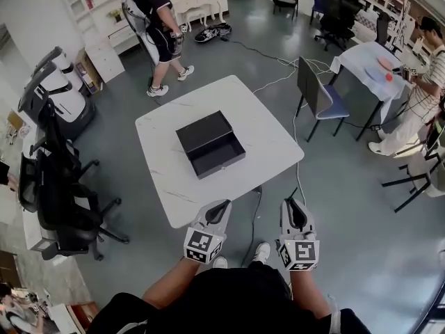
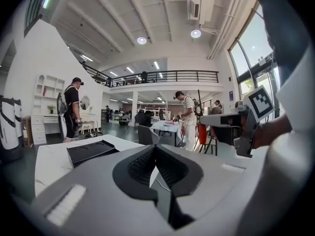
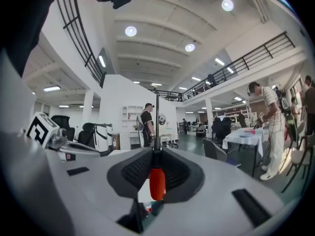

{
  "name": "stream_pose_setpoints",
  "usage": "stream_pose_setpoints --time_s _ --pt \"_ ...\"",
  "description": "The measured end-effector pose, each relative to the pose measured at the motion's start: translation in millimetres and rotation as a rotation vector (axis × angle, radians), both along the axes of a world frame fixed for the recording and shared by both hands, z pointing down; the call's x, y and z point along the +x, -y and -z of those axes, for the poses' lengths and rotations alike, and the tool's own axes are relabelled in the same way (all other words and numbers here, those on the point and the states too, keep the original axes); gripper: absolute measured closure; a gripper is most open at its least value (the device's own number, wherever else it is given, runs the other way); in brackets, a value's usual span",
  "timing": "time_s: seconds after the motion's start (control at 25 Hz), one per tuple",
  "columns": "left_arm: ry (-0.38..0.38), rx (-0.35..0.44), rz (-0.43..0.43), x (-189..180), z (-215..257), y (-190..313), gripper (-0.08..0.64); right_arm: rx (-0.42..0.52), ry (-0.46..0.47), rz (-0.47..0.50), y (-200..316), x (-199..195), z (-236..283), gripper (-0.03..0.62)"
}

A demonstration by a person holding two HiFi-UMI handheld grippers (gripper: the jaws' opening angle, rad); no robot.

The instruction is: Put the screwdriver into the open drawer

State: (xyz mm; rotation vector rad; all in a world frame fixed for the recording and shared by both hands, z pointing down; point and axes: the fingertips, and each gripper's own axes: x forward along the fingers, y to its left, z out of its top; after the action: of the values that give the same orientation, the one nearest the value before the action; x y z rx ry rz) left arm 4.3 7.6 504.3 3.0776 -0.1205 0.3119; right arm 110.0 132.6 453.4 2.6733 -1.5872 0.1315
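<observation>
A black open drawer (image 1: pixel 211 145) lies in the middle of a white marble table (image 1: pixel 167 179); in the left gripper view the drawer (image 2: pixel 91 151) shows low at the left. Both grippers hang just off the table's near corner, side by side. My right gripper (image 1: pixel 292 204) (image 3: pixel 156 151) is shut on a screwdriver: its red handle (image 3: pixel 157 183) sits between the jaws and its thin dark shaft (image 3: pixel 157 122) sticks straight up. My left gripper (image 1: pixel 220 205) (image 2: pixel 155 148) is shut with nothing in it, its jaw tips touching.
A grey chair (image 1: pixel 318 96) stands right of the table, and a cloth-covered table (image 1: pixel 368 61) farther right. Black office chairs (image 1: pixel 55 186) crowd the left. One person (image 1: pixel 161 26) stands beyond the table, another (image 1: pixel 417 96) at the right. A cable (image 1: pixel 295 152) runs over the floor.
</observation>
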Motion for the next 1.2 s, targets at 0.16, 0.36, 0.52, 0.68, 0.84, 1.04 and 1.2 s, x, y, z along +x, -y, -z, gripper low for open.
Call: stream_pose_setpoints --time_s 0.16,0.36,0.52,0.68,0.84,1.04,1.2 --pt "0.005 -0.001 0.048 23 0 -2 0.552 0.027 0.032 0.049 4 28 0 0.534" --pt "0.019 -0.003 0.121 44 0 -8 0.552 0.025 0.033 0.112 3 54 -4 0.534" --pt "0.023 0.007 0.183 52 5 -12 0.552 0.048 0.045 0.164 4 72 -4 0.534" --pt "0.035 0.022 0.216 52 8 -16 0.552 0.046 0.048 0.192 8 84 -8 0.534" --pt "0.052 0.022 0.262 45 5 -5 0.552 0.043 0.056 0.227 22 84 -12 0.534" --pt "0.052 0.006 0.289 50 2 10 0.552 0.015 0.054 0.254 43 91 -19 0.534" --pt "0.043 -0.012 0.314 54 -5 37 0.552 -0.007 0.023 0.279 71 94 -22 0.534"
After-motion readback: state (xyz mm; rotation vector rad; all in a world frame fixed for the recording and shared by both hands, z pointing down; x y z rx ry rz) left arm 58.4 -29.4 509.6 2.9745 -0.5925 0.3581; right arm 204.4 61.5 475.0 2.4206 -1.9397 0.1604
